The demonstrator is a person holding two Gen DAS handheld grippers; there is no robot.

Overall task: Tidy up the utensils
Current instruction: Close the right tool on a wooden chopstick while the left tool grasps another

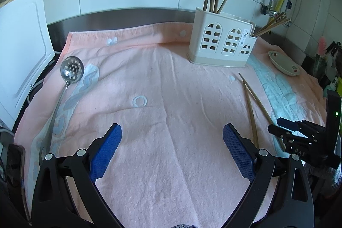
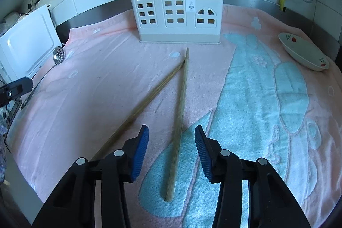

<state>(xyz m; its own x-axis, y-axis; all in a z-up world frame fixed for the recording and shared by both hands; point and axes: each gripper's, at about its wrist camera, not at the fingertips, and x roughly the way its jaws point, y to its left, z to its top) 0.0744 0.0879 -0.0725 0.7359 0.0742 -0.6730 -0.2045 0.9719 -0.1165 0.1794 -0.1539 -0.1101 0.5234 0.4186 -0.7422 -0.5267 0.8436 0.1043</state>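
Right hand-held gripper [image 2: 171, 153] jaws apart, straddling chopstick [image 2: 179, 121], pads not touching; second chopstick [image 2: 147, 102] just left. Left hand-held gripper [image 1: 172, 150] wide open, empty. Both lie loose on towel [image 2: 267, 99] over worktop; strainer ladle [image 1: 71, 69] loose too. Holder [image 2: 177, 14] already has chopsticks. Holder sticker unreadable; "DAS" on right gripper.

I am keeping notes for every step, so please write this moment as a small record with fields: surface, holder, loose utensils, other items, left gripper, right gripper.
surface: pink towel
holder: white utensil holder, upright at the towel's back, chopsticks standing inside
loose utensils: two chopsticks lying in a V; slotted ladle at the towel's left edge
other items: small bowl at the right
left gripper: open, over bare towel
right gripper: open, one chopstick between its fingers, not yet pressed
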